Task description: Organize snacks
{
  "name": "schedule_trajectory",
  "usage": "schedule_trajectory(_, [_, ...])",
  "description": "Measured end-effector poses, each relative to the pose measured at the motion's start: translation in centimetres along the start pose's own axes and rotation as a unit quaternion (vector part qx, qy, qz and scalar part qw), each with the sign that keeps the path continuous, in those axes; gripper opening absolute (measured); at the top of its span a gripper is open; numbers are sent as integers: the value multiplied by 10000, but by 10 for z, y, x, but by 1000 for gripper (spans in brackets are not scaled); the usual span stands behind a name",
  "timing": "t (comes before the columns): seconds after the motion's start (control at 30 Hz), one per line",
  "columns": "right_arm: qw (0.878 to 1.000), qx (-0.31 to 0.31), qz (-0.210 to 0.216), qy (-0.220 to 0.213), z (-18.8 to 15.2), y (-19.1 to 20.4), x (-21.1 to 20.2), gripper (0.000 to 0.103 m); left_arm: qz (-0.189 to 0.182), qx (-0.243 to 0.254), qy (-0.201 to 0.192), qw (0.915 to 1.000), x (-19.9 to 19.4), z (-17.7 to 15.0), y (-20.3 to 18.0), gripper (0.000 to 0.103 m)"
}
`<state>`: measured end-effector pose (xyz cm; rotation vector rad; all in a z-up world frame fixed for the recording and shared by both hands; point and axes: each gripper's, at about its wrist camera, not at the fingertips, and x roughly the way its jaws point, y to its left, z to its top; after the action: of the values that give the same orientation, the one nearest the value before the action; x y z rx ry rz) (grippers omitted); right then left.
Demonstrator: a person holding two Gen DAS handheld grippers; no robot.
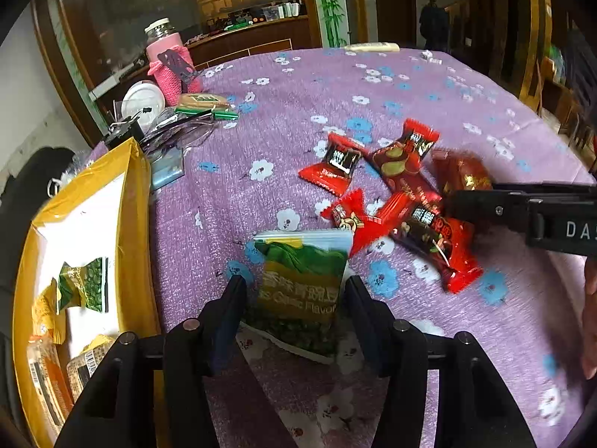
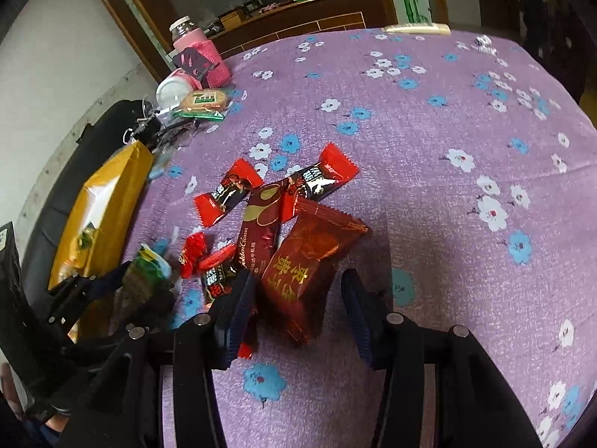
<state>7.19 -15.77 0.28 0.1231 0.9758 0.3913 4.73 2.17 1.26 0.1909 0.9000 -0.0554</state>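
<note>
Left wrist view: the left gripper (image 1: pixel 294 298) is pointing steeply down at a green pea packet (image 1: pixel 302 291) that is lying on the purple cloth (image 1: pixel 410 86) at lower centre. The jaws are standing open, one either side of the packet, and the pads are not pressing on it. The packet's long axis is running up and down the frame, roughly along the fingers, so its narrow width is what the jaws are spanning. At the left edge a yellow box (image 1: pixel 134 201) is already holding other packets, including a green one; it is lying just to the left of this gripper, well nearer to it than to the other. Right wrist view: the right gripper (image 2: pixel 298 298) is straddling a dark red packet (image 2: pixel 309 265) at lower centre. Its jaws are standing apart; the packet is sitting nearer the left finger, with a clear gap to the right one, so no grip is showing. This packet's long axis is tilting from upper right to lower left across the jaw gap. Above it, a heap of red candies (image 2: pixel 261 201) is lying loose on the cloth. Judgement: each gripper is set to close on its own packet; the green packet's route to the box is the shorter, leftward across the frame.
</note>
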Motion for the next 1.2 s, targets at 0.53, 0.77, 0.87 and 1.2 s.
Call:
schedule_trajectory(0.53, [9984, -14, -508, -261, 5, 10, 10, 32, -3, -124, -159, 9998, -4, -1, -1, 39])
schedule_trajectory(0.77, [9982, 55, -404, -447, 1, 7, -3, 29, -255, -410, -241, 9985, -10, 1, 8, 39])
schedule_trajectory(0.87, [9969, 106, -366, -686, 1, 6, -16, 30, -340, -491, -301, 9978, -13, 2, 11, 39])
schedule_trajectory(1.2, [9961, -152, -21, -869, -4, 27, -25, 30, -427, -501, -297, 9974, -12, 3, 11, 39])
